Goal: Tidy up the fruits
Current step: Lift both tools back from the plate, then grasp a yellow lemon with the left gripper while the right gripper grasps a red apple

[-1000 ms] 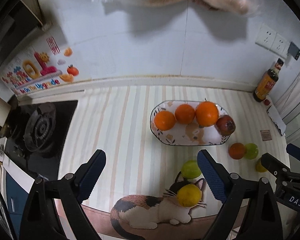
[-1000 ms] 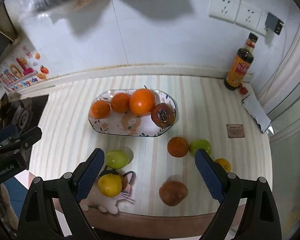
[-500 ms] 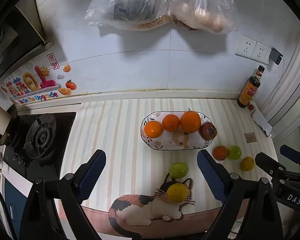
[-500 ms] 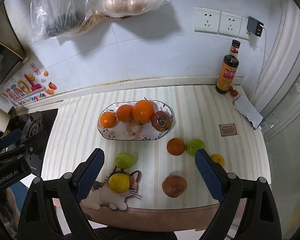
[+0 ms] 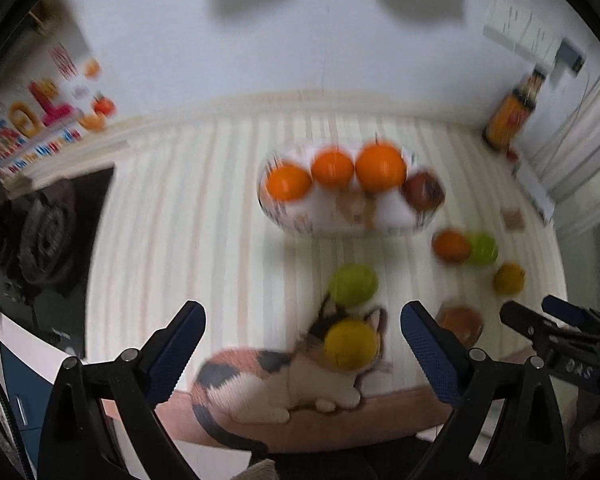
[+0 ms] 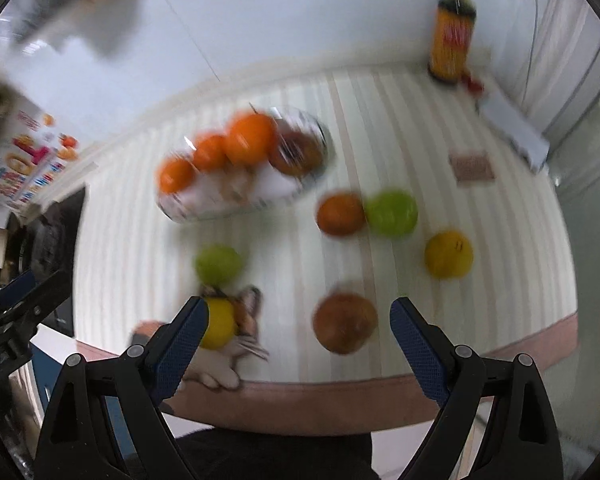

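Two claws, left claw (image 5: 302,330) and right claw (image 6: 298,320), both agape, empty; oval fruit plate (image 5: 300,222) long axis crosswise.

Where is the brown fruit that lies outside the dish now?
In the right wrist view the brown fruit lies on the striped counter near its front edge, between the open right gripper's fingers, below the orange.

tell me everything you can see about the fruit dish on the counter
The dish is a shallow oval, white with a dark patterned rim and an orange-brown picture inside, blurred here. It sits flat on the striped counter near the back wall. Three oranges line its far side and a dark red-brown fruit fills its right end. No gripper touches it.
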